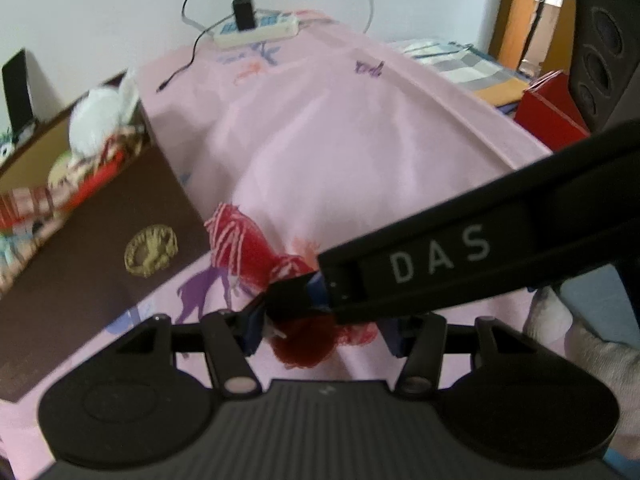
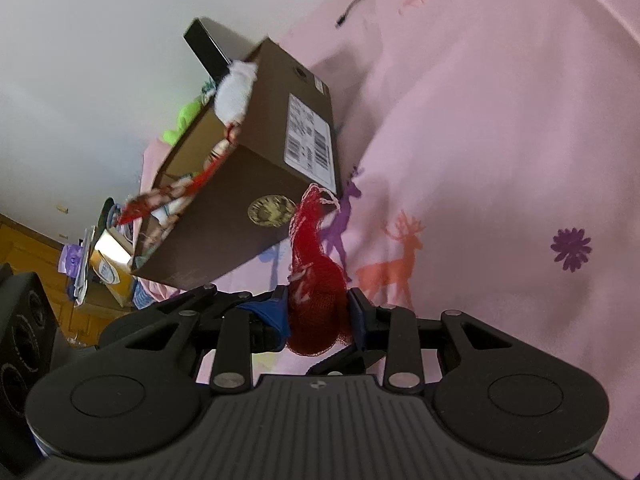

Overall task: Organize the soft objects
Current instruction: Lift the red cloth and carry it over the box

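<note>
One pink cloth printed with deer and flowers (image 1: 340, 128), largest item, covers the surface in both views; whether a bed or a worktop lies beneath cannot be told. Orange and purple deer motifs show near the claws in the right wrist view.

One brown cardboard box with a gold round emblem on its side (image 1: 100, 248), open-topped, stands on the pink cloth at the left. A white barcode label sits on its end face in the right wrist view. Inside: a white fluffy soft toy (image 1: 96, 120) at the far end, and striped red-and-white fabric pieces (image 1: 80, 184) along the near rim.

One black loudspeaker with round drivers (image 1: 604, 40), at the far right, off the cloth.

One red box (image 1: 548, 116), beside the loudspeaker.

One white power strip with a black plug adapter and cables (image 1: 256, 30), at the far edge of the cloth, against the pale wall.

One red mesh pouch with pink-white drawstring cord (image 2: 316, 280), the item in hand, just beside the box's emblem corner. Its body bunches low; its gathered neck points toward the box.

Right claw (image 2: 318, 316): narrowly parted, blue pads pressed on the bunched body of the mesh pouch.

Left claw (image 1: 320, 332): moderately open, jaws standing either side of the pouch's red bulge; contact of its pads with the mesh cannot be told. The right claw's black finger crosses in front of it.
</note>
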A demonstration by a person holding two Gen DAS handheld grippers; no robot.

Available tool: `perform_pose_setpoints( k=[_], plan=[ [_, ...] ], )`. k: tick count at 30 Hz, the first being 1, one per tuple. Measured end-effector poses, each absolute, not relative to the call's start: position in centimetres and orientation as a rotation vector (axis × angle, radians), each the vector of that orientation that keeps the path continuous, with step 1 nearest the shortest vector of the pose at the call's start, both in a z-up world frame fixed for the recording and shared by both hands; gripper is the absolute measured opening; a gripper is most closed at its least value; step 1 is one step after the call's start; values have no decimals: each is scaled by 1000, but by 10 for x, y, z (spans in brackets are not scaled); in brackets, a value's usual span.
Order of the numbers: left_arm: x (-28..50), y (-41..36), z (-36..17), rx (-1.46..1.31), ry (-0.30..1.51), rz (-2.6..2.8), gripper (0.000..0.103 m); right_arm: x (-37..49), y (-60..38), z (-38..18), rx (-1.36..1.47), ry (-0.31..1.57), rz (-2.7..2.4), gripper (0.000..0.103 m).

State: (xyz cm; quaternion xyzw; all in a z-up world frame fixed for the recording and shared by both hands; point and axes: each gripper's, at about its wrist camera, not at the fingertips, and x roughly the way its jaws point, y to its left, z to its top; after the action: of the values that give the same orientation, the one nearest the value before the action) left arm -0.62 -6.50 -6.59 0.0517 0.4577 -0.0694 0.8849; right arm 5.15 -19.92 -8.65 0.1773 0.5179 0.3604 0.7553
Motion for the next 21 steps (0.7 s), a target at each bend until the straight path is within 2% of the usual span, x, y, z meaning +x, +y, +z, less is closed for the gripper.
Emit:
perform_pose_setpoints(
  k=[14,21],
  plan=[
    [8,-33,17,172,717,-231,55,57,-172,-10,449,856,781,16],
    [23,16,32,162,672,-168,55,79,-122,-7,404,803,827,16]
  ],
)
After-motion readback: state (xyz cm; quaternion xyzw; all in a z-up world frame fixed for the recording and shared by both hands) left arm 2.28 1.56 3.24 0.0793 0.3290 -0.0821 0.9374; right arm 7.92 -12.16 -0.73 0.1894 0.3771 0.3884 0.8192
